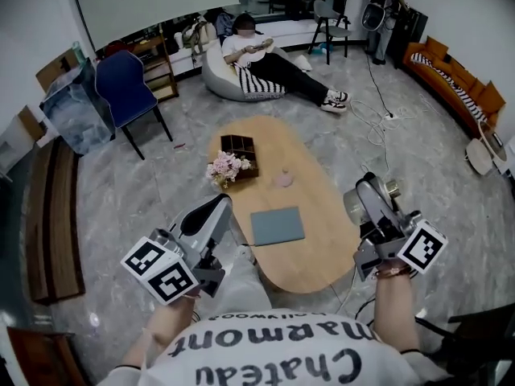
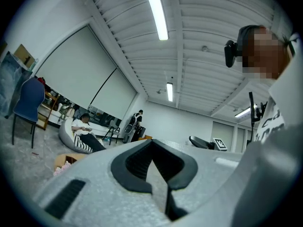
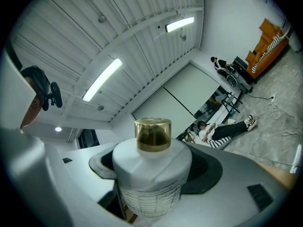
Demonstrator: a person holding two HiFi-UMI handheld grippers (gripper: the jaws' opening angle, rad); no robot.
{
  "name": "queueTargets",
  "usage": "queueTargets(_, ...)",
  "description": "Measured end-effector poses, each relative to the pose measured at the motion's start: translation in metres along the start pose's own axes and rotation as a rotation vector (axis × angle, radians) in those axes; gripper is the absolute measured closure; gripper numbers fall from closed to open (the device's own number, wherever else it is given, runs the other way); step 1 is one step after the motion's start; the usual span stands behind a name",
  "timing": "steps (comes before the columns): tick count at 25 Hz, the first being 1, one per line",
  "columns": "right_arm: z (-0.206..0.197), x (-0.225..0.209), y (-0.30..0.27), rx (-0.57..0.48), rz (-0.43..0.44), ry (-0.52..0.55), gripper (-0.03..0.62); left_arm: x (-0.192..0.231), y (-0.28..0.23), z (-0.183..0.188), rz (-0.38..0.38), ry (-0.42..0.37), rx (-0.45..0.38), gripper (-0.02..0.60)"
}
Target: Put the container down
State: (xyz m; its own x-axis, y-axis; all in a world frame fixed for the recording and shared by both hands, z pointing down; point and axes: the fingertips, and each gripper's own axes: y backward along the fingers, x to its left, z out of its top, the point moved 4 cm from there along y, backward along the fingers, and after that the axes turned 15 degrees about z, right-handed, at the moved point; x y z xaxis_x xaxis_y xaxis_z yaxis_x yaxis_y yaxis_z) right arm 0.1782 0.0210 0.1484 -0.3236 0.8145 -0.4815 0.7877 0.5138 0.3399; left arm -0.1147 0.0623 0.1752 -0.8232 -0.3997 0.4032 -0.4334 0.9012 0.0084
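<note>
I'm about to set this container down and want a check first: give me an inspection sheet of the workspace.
Surface: oval wooden table, bare near its right edge.
Job's things: container, white with a gold cap, not yet on the table.
Clutter: divided box, flowers, pink item, grey-blue mat.
Grippers: right gripper, fingers closed on the container; left gripper shut, empty.
Cables: loose cables on the floor beyond the table.
Surroundings: seated person, blue chair, orange sofa.

We see the container (image 3: 151, 157): white ribbed body, gold cap, clamped in our right hand-held gripper (image 3: 155, 171), cap outward.
</note>
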Motion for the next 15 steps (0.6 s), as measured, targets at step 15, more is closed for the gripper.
queueTargets(15, 0.042, -0.107, -0.072, -0.099, -0.202, 0.019, 0.249, 0.067, -0.198, 0.062, -0.166, -0.039, 0.010, 0.568)
